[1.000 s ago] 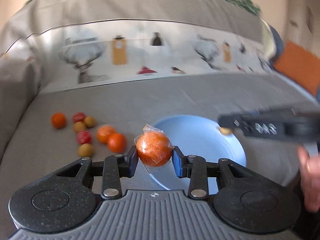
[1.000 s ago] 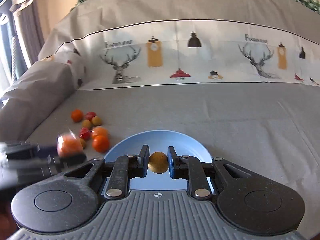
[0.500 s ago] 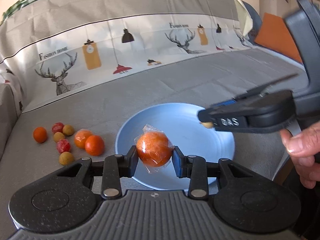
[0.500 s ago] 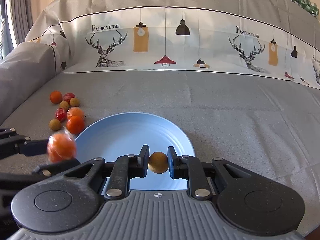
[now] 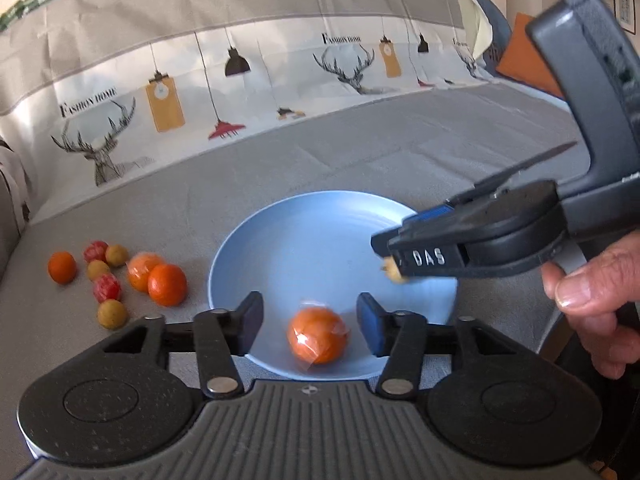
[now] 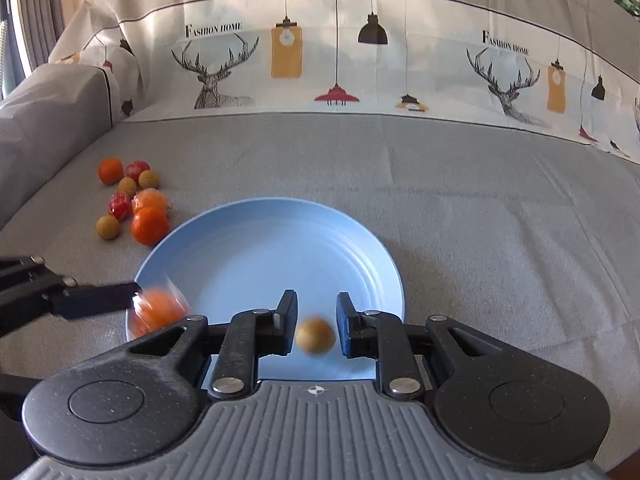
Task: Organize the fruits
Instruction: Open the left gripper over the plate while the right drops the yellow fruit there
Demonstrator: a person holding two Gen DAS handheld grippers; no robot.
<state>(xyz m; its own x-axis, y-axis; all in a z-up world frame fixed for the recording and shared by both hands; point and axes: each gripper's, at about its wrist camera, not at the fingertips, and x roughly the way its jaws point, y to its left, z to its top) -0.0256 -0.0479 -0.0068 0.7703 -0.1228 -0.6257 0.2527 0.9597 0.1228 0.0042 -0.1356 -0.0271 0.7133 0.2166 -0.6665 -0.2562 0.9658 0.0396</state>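
Two fruits just let go: left gripper (image 5: 310, 322) jaws spread, orange (image 5: 318, 334) on plate (image 5: 320, 216); right gripper (image 6: 317, 330) jaws parting, small brown fruit (image 6: 315, 336) dropping free. Pile far left nxt.

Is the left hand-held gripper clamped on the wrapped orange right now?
No. The left hand-held gripper stands open, with clear gaps either side of the wrapped orange over the blue plate.
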